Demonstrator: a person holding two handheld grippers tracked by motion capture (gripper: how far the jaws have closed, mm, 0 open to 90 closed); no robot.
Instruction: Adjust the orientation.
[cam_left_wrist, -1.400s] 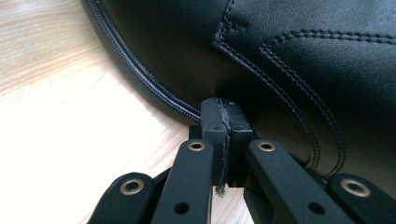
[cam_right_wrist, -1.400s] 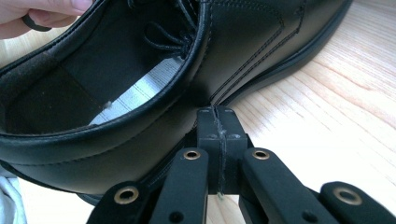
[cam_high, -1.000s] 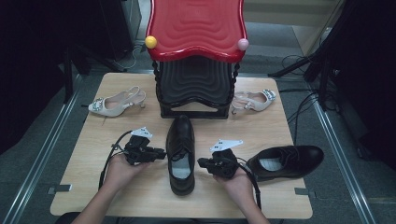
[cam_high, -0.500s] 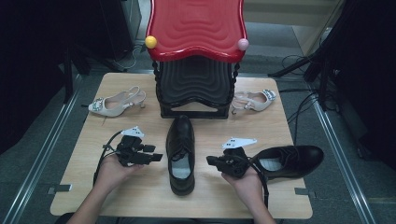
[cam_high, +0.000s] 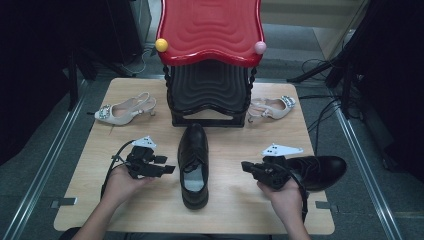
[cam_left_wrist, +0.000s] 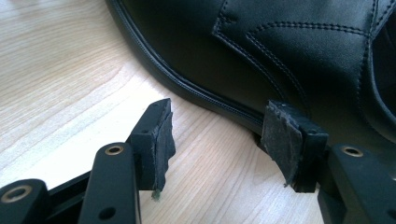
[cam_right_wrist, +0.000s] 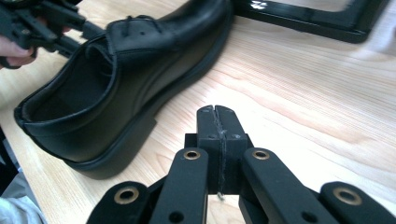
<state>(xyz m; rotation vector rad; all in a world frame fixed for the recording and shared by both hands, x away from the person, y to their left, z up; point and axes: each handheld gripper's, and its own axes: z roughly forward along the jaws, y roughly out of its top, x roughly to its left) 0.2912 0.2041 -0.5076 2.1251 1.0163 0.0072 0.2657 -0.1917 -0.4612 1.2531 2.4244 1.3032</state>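
A black leather shoe (cam_high: 194, 160) lies mid-table, toe toward the rack; its side shows in the left gripper view (cam_left_wrist: 261, 51). My left gripper (cam_high: 167, 169) sits at the shoe's left side, open. Its jaws have just been opening, and bare wood lies between its pads (cam_left_wrist: 219, 116), with the shoe's welt just beyond. My right gripper (cam_high: 245, 166) is shut and empty, to the right of that shoe, pads pressed together (cam_right_wrist: 217, 112). A second black shoe (cam_high: 320, 170) lies behind the right hand.
A black shoe rack with a red top (cam_high: 210, 30) stands at the back centre. Beige heeled sandals lie at its left (cam_high: 122, 111) and right (cam_high: 272, 107). In the right gripper view I see the middle shoe (cam_right_wrist: 121, 70) and the rack's base (cam_right_wrist: 303, 14).
The right gripper has pulled away from the middle shoe to the right and lifted a little. The left gripper's jaws have spread apart beside the shoe; that hand stayed put.
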